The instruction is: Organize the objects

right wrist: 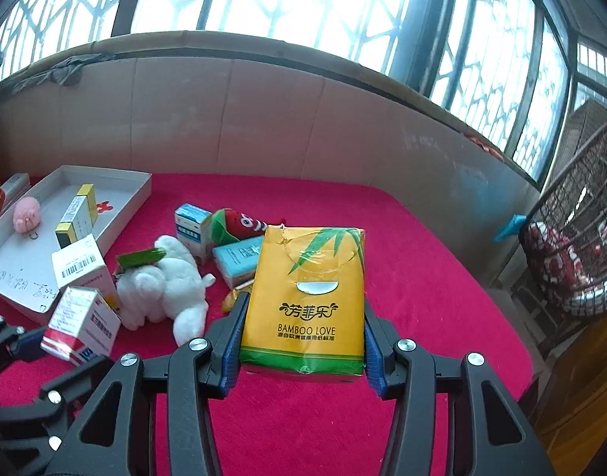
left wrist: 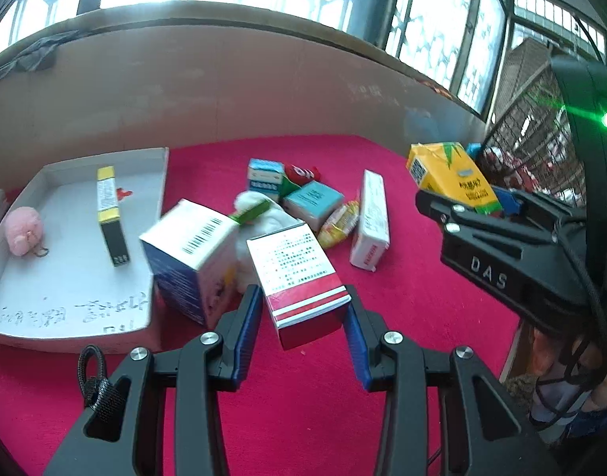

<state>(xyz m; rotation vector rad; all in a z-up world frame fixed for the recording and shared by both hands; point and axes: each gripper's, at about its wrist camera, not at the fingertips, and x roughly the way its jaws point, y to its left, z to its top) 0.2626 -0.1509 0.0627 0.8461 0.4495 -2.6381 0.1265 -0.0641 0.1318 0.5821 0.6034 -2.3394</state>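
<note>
Two tongs, both loaded. We see the left tongs [left wrist: 303, 317] clamped on a red-and-white box [left wrist: 299, 277]. Our right tongs [right wrist: 301, 341] grip a yellow tissue pack [right wrist: 307, 297] above the red desk [right wrist: 422, 277].

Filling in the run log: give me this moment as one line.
left gripper: shut on red-white box | right gripper: shut on yellow tissue pack | both lifted above red cloth | white tray: pink plush, yellow-black box
</note>
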